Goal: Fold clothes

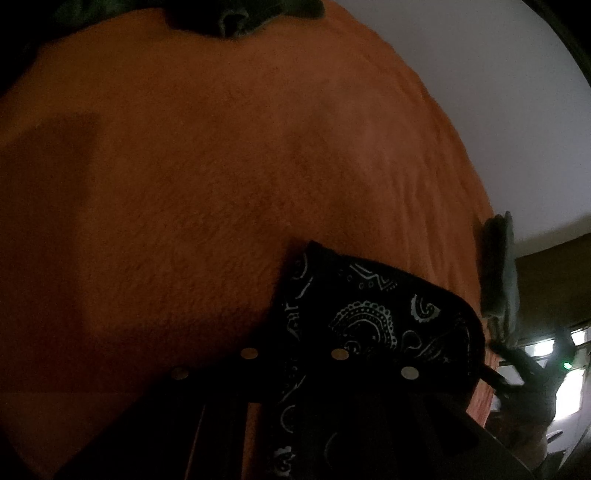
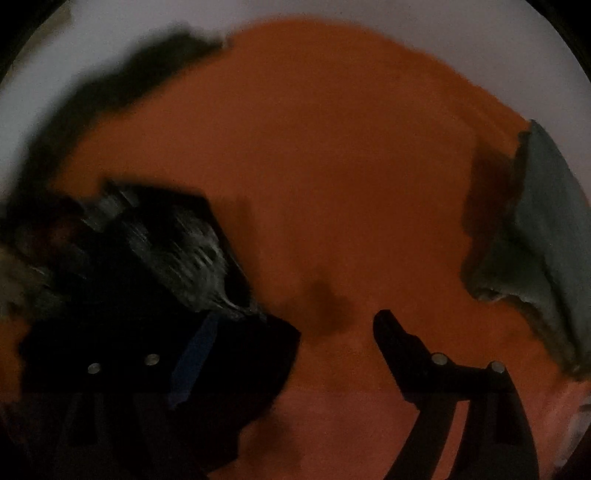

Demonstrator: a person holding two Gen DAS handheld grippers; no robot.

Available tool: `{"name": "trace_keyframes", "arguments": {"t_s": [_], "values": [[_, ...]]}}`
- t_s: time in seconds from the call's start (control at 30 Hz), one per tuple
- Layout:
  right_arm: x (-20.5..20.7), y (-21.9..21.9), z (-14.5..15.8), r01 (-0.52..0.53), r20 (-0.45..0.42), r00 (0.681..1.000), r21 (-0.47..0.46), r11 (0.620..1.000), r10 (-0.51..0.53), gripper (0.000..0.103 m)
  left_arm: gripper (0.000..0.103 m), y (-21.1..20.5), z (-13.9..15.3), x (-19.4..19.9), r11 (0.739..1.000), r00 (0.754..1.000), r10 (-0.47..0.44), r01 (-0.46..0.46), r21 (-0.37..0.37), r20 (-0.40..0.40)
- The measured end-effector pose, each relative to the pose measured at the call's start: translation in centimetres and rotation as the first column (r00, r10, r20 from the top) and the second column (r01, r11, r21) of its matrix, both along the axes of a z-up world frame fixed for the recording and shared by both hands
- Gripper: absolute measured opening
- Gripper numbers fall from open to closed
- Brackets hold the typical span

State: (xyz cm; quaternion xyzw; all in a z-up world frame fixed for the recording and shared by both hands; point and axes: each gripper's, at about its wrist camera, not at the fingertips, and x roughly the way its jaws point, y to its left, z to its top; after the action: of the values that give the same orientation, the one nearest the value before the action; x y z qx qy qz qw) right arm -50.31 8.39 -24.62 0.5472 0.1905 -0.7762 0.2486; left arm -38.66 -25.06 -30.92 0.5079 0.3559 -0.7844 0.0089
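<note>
A black bandana [image 1: 369, 317] with a white paisley print lies on an orange blanket [image 1: 221, 166], one corner pointing up the frame. My left gripper [image 1: 295, 354] is shut on the bandana's near part, and the cloth runs down between its dark fingers. In the blurred right wrist view the same bandana [image 2: 184, 251] sits at the left, draped around the left finger and its blue pad. My right gripper [image 2: 306, 328] stands open; bare orange blanket [image 2: 332, 166] shows between its fingers, and the right finger [image 2: 391, 328] touches nothing.
A dark green garment [image 1: 236, 18] lies bunched at the blanket's far edge, and shows as a dark green garment [image 2: 140, 74] at upper left. A grey-green cloth [image 2: 546, 229] lies on the right edge, seen edge-on as a grey-green cloth [image 1: 502, 273]. A pale wall lies beyond.
</note>
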Motion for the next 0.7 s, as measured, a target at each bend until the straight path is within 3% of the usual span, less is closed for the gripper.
{"name": "trace_keyframes", "arguments": {"t_s": [0.07, 0.17, 0.23, 0.37, 0.4, 0.47, 0.53, 0.57, 0.6, 0.67, 0.7], "values": [[-1.9, -0.8, -2.0, 0.002, 0.116, 0.993, -0.022, 1.0, 0.0, 0.002, 0.009, 0.1, 0.1, 0.0, 1.0, 1.0, 0.002, -0.002, -0.002, 0.002], [-3.5, -1.4, -1.8, 0.021, 0.112, 0.994, -0.093, 0.995, -0.01, 0.002, 0.009, 0.1, 0.0, -0.1, 1.0, 1.0, 0.009, -0.009, 0.007, 0.003], [-5.7, 0.1, -1.8, 0.149, 0.127, 0.983, -0.159, 0.976, -0.129, 0.001, 0.009, -0.1, -0.1, 0.1, 1.0, 1.0, 0.009, -0.009, 0.012, 0.004], [-10.1, 3.2, -2.0, 0.389, 0.18, 0.919, -0.272, 0.88, -0.351, 0.004, 0.009, -0.2, -0.2, 0.3, 1.0, 1.0, 0.016, -0.016, 0.023, 0.008], [-10.6, 3.5, -2.4, 0.402, 0.191, 0.912, -0.239, 0.884, -0.363, 0.004, 0.009, 0.0, -0.3, 0.2, 1.0, 1.0, 0.015, -0.015, 0.022, 0.008], [-9.2, 3.2, -1.3, 0.357, 0.148, 0.932, -0.236, 0.904, -0.329, 0.005, 0.009, 0.3, -0.4, 0.0, 1.0, 1.0, 0.012, -0.012, 0.019, 0.008], [-6.6, -0.1, 0.9, 0.216, 0.069, 0.976, -0.248, 0.944, -0.205, 0.039, 0.009, 0.6, -0.4, -0.2, 1.0, 1.0, 0.009, -0.009, 0.017, 0.008], [-5.5, -2.3, 1.9, 0.133, 0.026, 0.991, -0.247, 0.96, -0.131, 0.081, 0.009, 0.7, -0.5, -0.3, 1.0, 1.0, 0.008, -0.008, 0.016, 0.008], [-4.6, -3.3, 2.1, 0.072, -0.026, 0.996, -0.234, 0.969, -0.081, 0.099, 0.009, 0.8, -0.5, -0.4, 1.0, 1.0, 0.009, -0.009, 0.016, 0.008], [0.1, -6.7, 2.1, -0.122, -0.226, 0.968, -0.035, 0.992, 0.111, 0.096, 0.009, 0.8, -0.4, -0.4, 1.0, 1.0, 0.009, -0.009, 0.007, 0.008], [1.0, -8.4, 0.5, -0.187, -0.275, 0.938, 0.115, 0.976, 0.212, 0.07, 0.009, 0.9, -0.3, -0.5, 1.0, 1.0, 0.009, -0.009, -0.001, 0.008]]}}
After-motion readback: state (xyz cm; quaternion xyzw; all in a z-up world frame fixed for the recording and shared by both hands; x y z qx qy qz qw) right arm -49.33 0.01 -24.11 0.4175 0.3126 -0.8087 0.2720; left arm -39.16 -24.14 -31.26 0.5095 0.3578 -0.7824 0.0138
